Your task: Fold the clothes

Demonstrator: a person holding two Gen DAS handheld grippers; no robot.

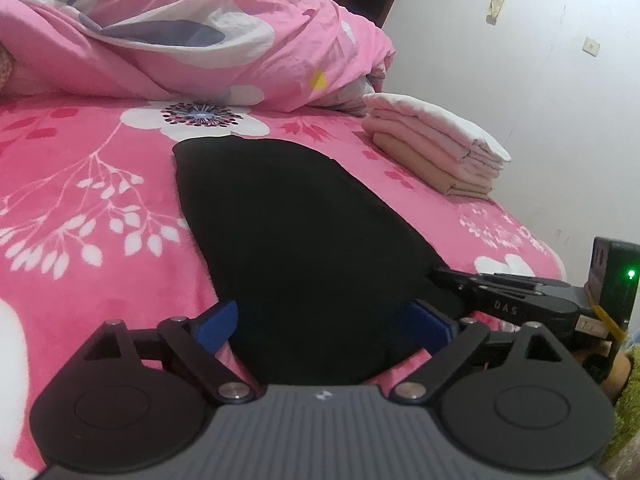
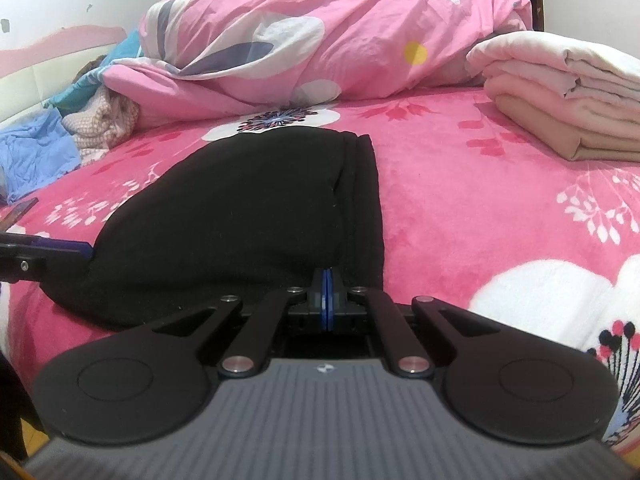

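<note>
Both tools share one build. The left gripper [image 1: 318,322] has a ribbed grey housing with a small white emblem, flanked by two round matte black discs. Black link arms run forward from silver pivot pins to blue fingers [image 1: 216,322]. The right gripper [image 2: 327,294] looks the same from its own camera. Seen beyond the left gripper, it shows the letters "DAS" on a black arm, a green light on a dark box, and a yellow band.

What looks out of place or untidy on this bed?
Mostly tidy: the black garment lies flat and the folded stack is neat. Only the loose blue and checked clothes beside the bunched duvet look untidy.
</note>
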